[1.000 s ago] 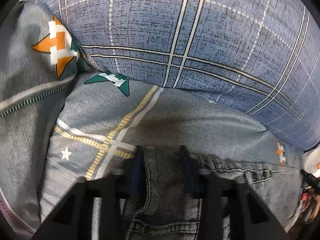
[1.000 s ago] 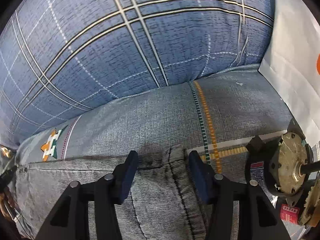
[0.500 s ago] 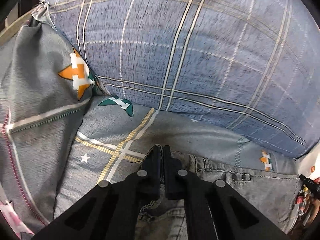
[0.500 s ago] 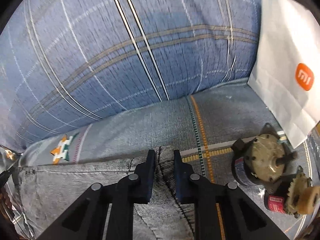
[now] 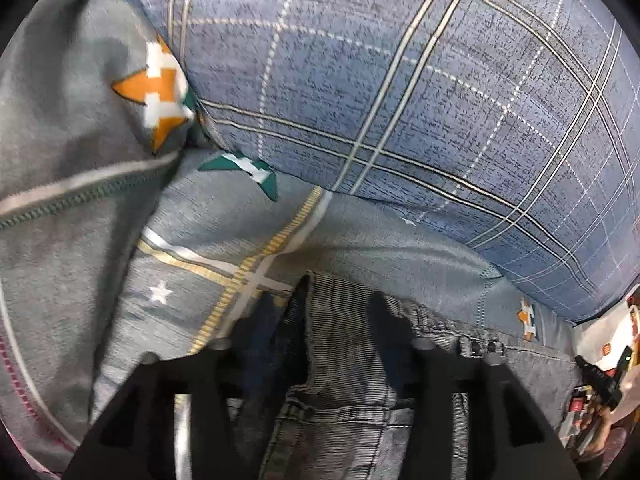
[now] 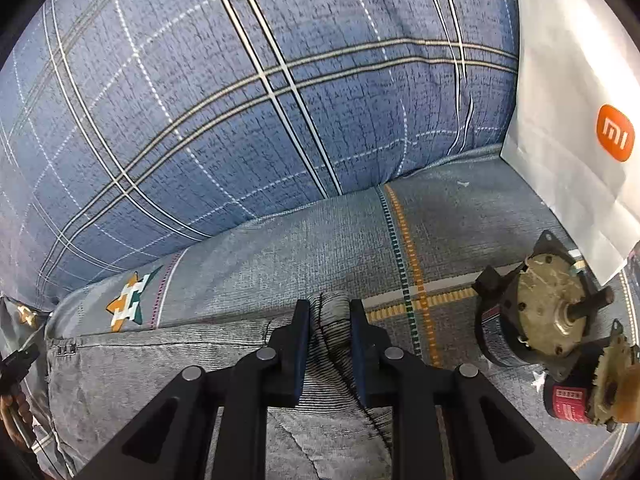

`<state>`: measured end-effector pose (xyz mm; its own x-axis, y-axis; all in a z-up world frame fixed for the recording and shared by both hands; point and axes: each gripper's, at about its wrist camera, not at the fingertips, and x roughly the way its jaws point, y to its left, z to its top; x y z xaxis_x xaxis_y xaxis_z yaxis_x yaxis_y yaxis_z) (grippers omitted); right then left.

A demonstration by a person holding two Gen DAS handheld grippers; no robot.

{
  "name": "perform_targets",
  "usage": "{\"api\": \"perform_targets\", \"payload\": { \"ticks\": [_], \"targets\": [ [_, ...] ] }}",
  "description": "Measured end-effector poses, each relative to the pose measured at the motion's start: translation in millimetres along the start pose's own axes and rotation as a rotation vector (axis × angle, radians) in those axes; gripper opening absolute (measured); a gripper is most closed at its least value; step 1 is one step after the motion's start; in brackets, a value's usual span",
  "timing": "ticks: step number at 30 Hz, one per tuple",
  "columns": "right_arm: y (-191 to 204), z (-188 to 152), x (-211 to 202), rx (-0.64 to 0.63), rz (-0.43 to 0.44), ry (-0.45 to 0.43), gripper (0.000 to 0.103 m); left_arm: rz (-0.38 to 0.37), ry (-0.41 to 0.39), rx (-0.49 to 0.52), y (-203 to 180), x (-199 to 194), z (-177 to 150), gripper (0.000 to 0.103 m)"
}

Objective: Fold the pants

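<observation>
Grey denim pants (image 5: 344,360) lie flat on a patterned grey bedsheet (image 5: 224,220), waistband towards a big blue plaid pillow (image 5: 400,92). My left gripper (image 5: 324,316) is open, its jaws standing wide on either side of the pants' left edge. In the right wrist view the pants (image 6: 160,364) spread to the left, and my right gripper (image 6: 330,312) has its jaws partly apart with a fold of the right edge bunched between them.
The plaid pillow (image 6: 240,100) fills the space just ahead. Two metal motors (image 6: 548,312) lie on the sheet at the right, beside a white paper bag (image 6: 580,100) with an orange logo. A grey cushion with an orange star (image 5: 68,120) stands at the left.
Both grippers had shut on the pants' edges half a second ago. Now the left has opened wide and the right has loosened. Both have dropped back towards the bed.
</observation>
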<state>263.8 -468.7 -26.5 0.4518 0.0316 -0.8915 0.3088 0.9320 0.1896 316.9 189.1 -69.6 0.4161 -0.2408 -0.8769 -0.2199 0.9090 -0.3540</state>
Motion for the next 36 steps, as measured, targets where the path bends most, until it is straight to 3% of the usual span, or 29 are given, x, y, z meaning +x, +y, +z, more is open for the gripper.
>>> {"api": "perform_targets", "payload": {
  "ticks": [5,8,10,12,14,18,25,31,36],
  "targets": [
    [-6,0,7,0.017,0.014,0.015,0.022,0.005,0.004,0.01,-7,9,3,0.052],
    [-7,0,8,0.018,0.018,0.018,0.022,-0.004,0.037,0.012,-11,20,3,0.035],
    [-8,0,11,0.021,0.015,0.027,0.022,0.006,0.045,0.023,-15,26,2,0.032],
    [-9,-1,14,0.027,0.016,0.028,0.022,0.014,0.061,0.017,-16,32,2,0.009],
    [-10,-2,18,0.034,0.019,0.038,0.022,0.019,0.065,0.015,-17,36,2,0.003],
    [-8,-3,18,0.023,0.02,0.038,0.019,0.017,0.022,0.023,-18,25,1,0.002],
    [-5,-3,-14,0.021,0.044,-0.029,0.018,-0.05,-0.096,0.022,-20,-42,-10,0.002],
    [1,-13,-66,0.022,0.084,-0.113,0.018,-0.123,-0.184,0.04,-26,-115,-37,0.002],
    [3,-36,-123,0.017,0.124,-0.201,0.018,-0.173,-0.246,0.075,-27,-174,-78,0.002]
  ]
}}
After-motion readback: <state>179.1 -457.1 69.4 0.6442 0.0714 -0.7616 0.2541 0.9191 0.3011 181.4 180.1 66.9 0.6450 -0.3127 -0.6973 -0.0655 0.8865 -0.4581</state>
